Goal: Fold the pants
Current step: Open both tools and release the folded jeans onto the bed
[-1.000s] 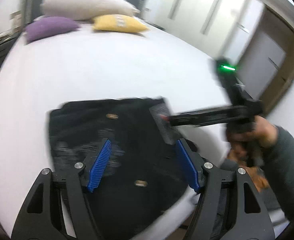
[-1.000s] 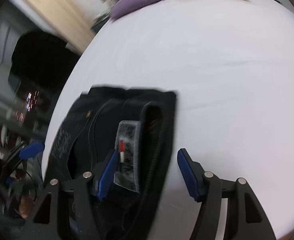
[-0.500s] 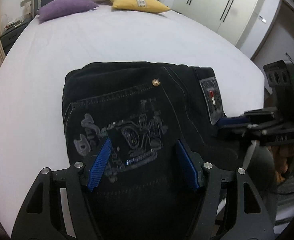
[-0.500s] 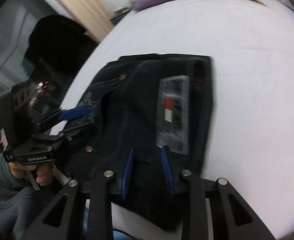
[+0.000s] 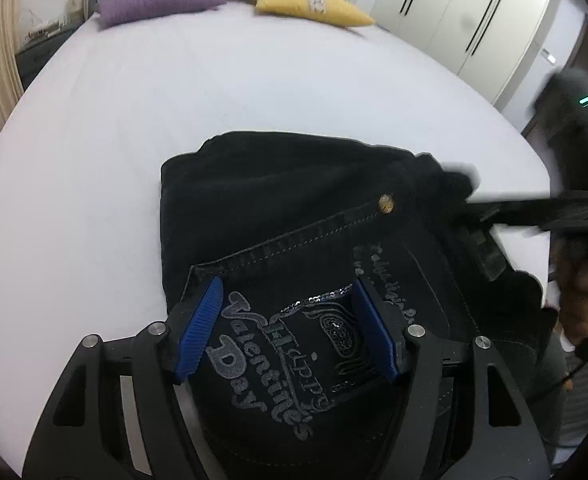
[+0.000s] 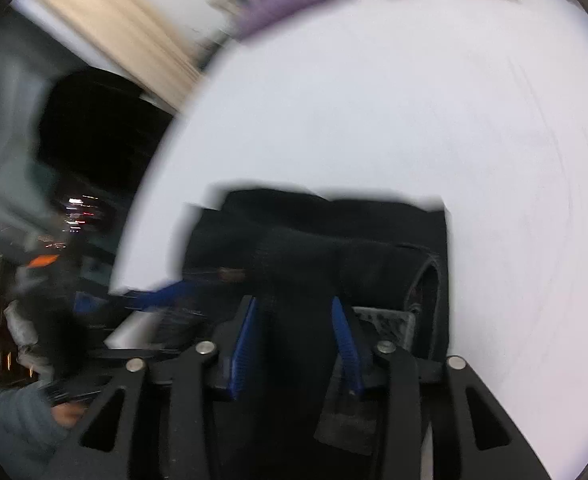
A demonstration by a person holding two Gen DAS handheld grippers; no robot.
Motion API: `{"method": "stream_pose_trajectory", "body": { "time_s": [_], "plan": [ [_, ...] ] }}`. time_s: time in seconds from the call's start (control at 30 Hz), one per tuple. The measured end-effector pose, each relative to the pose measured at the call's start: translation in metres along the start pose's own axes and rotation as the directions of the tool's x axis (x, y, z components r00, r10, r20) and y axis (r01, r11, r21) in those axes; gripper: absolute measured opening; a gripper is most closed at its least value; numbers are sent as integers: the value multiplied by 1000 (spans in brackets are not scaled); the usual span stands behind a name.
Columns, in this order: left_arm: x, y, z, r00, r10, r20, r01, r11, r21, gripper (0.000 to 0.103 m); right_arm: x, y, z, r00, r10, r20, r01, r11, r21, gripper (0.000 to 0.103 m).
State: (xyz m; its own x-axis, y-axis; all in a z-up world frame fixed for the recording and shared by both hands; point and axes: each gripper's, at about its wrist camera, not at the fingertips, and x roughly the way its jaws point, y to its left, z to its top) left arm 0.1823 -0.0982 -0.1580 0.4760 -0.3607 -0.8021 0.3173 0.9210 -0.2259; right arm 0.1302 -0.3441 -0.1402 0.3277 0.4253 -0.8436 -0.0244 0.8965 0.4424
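My left gripper [image 5: 290, 328] hovers spread over the folded pants [image 5: 294, 216] on the bed [image 5: 254, 80]; my right gripper [image 6: 294, 340] has just closed, pinching their near right edge.

Lighting: even, bright indoor. Left view sharp; white bedsheet [image 5: 254, 92] glare-free. Right view motion-smeared. Fisheye edges curved, dark-vignetted.

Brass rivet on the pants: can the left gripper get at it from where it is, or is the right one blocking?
Probably yes. The left gripper hangs open over the printed pocket, and only flat black pants lie between it and the brass rivet. The right gripper grips a fold off to the side, clear of that path.
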Motion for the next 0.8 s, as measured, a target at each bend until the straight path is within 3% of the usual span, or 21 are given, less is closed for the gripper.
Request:
{"method": "stream_pose_trajectory", "body": {
  "time_s": [0.03,0.13,0.33,0.43,0.7,0.8],
  "plan": [
    [0,0,-1,1000,6,0,-6,1000,10,66,-1,-4,-3,1000,9,20,-9,1000,5,29],
    [-5,-3,-12,1000,-4,12,3,1000,20,65,-17,-7,-16,998,33,61,-34,999,23,28],
    [-16,-16,-29,998,65,-1,-64,992,105,66,-42,31,-62,997,-69,17,71,989,-134,34],
    [-25,-23,-35,997,81,-15,-80,992,100,66,-52,37,-88,993,-105,49,112,979,-173,38],
    [-38,-30,-44,991,122,-55,-118,991,67,66,-78,39,-119,983,-157,91,168,977,-130,48],
    [-39,-20,-46,989,110,-103,-110,994,6,76,-99,34,-129,982,-157,102,169,978,-120,54]
  ]
}}
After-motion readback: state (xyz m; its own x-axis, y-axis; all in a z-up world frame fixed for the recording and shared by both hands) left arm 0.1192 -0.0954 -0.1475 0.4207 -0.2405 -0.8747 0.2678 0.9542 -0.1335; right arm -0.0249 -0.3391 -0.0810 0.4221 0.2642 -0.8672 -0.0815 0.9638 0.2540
